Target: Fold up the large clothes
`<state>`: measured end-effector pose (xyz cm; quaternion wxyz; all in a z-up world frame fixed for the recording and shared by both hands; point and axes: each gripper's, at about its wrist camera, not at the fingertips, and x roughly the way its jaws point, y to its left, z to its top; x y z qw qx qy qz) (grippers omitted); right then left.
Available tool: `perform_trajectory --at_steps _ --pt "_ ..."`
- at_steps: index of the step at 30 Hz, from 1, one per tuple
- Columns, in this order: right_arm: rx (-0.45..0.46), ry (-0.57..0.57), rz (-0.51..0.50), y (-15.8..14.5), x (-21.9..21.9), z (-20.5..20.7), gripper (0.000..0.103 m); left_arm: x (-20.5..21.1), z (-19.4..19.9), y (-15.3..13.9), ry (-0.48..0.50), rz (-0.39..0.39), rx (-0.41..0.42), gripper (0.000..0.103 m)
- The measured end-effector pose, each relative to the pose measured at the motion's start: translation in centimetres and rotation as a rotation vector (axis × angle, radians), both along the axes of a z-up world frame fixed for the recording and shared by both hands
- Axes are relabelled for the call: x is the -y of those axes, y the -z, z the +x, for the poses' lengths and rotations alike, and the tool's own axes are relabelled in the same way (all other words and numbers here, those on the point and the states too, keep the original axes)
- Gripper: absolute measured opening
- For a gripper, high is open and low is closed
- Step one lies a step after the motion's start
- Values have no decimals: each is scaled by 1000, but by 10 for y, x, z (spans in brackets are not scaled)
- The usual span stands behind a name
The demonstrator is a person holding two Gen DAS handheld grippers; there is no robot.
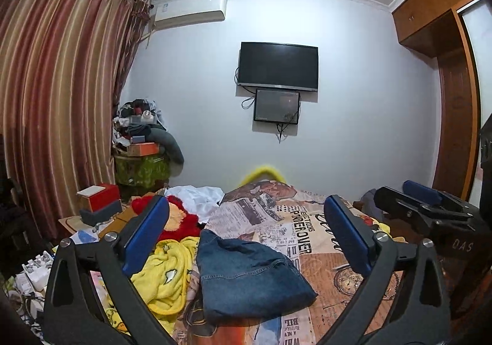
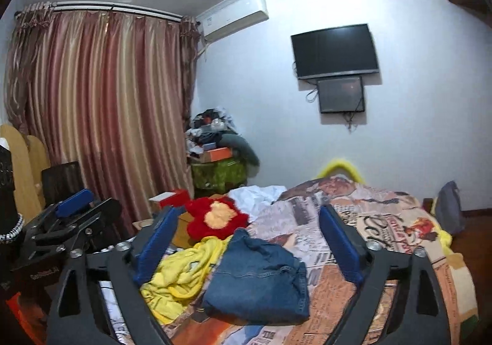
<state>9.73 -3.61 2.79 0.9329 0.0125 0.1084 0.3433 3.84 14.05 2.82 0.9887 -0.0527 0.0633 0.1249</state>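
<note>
1. Left tongs (image 1: 246, 240): blue-padded fingers spread wide, holding nothing, raised above the bed and facing the far wall
2. Right tongs (image 2: 247, 245): blue-padded fingers likewise spread wide and empty, above the bed; in the left wrist view they appear at the right edge (image 1: 430, 206)
3. Folded denim garment (image 1: 249, 280): blue, folded into a compact bundle, lying on the bedspread between the fingers of both tongs, touched by neither
4. Bedspread (image 1: 310, 234): newspaper-and-collage print in orange, cream and black, covering the bed
5. Yellow fleece garment (image 1: 166, 277): crumpled, with cartoon print, just left of the denim and touching its edge
6. Red plush toy (image 2: 215, 219): red with a yellow patch, behind the yellow fleece
7. White cloth (image 1: 196, 197): rumpled, at the far left of the bed
8. Television (image 1: 278, 65): wall-mounted, dark screen, a smaller dark panel (image 1: 276, 105) just beneath
9. Striped curtain (image 2: 104, 93): drawn, left wall
</note>
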Motion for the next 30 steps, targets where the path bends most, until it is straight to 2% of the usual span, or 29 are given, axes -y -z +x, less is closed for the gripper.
perform_trajectory --at_steps 2,30 --pt "10 13 -4 0 2 -3 103 0 -1 0 -2 -3 0 103" --pt "-15 35 -8 4 7 -2 103 4 9 13 -2 -2 -45 103"
